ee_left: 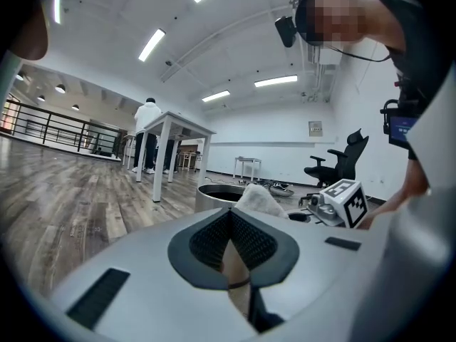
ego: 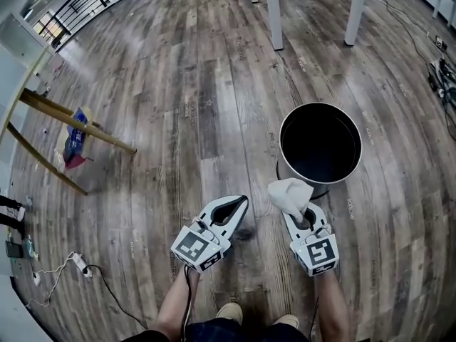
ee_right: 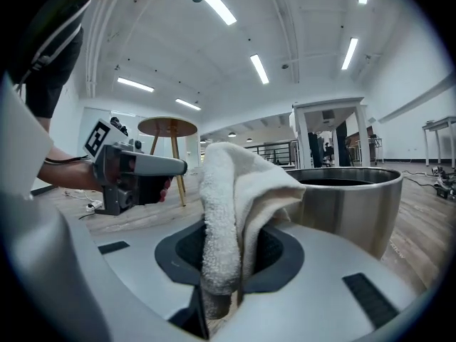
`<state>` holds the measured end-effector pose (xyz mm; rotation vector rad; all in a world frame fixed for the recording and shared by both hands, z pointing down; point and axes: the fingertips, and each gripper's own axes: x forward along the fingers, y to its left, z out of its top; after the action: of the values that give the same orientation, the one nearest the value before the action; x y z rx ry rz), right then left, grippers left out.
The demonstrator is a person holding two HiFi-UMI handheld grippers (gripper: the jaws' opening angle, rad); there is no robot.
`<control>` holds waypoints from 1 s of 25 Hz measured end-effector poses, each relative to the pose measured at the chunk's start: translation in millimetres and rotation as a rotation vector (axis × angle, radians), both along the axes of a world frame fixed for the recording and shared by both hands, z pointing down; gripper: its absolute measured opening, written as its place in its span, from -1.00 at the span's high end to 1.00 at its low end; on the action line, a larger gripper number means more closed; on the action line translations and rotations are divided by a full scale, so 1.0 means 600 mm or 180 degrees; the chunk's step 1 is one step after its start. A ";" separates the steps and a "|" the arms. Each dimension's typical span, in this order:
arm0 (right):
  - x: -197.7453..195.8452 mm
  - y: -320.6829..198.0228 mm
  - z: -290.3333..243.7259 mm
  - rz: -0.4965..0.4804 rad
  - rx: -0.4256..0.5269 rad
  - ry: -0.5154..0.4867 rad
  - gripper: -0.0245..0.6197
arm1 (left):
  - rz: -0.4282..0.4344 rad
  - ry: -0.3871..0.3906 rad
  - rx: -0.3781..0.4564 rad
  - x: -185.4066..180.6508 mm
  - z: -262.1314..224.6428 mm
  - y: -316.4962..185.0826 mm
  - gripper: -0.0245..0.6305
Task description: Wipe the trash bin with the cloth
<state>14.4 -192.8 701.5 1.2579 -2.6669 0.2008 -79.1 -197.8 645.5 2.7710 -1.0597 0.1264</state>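
The trash bin (ego: 355, 164) is a round metal can with a black inside, standing upright on the wood floor ahead of me to the right. My right gripper (ego: 300, 217) is shut on a white terry cloth (ego: 289, 194), which bunches up above the jaws just short of the bin's near wall. In the right gripper view the cloth (ee_right: 228, 191) hangs over the right gripper (ee_right: 229, 266), with the bin (ee_right: 349, 198) close behind it. My left gripper (ego: 241, 204) hovers left of the cloth, shut and empty. The left gripper (ee_left: 230, 216) points toward the bin (ee_left: 214, 194) and the cloth (ee_left: 261, 199).
White table legs (ego: 274, 13) stand on the floor beyond the bin. A wooden-legged stool (ego: 71, 120) with a blue and red item (ego: 75, 144) is at the left. A power strip and cables (ego: 78, 263) lie at lower left. An office chair (ee_left: 342, 162) stands far off.
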 end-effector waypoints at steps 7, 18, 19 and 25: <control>0.019 -0.016 0.022 0.0175 -0.0031 0.0025 0.67 | -0.0016 0.0008 0.0010 -0.003 0.011 -0.002 0.93; 0.209 0.000 0.025 0.0869 -0.0024 -0.0039 0.66 | 0.0041 0.0049 -0.0006 0.023 0.019 -0.006 0.93; 0.223 0.000 0.025 0.0923 -0.0029 -0.0053 0.66 | 0.0046 0.0053 -0.0006 0.024 0.018 -0.005 0.93; 0.290 -0.013 0.027 0.1182 -0.0008 -0.0043 0.66 | 0.0002 0.0042 0.0030 0.016 0.008 -0.008 0.93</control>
<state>188.5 -200.5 717.9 1.7471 -2.4182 0.2631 -69.4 -202.4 650.5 2.7767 -1.0592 0.1034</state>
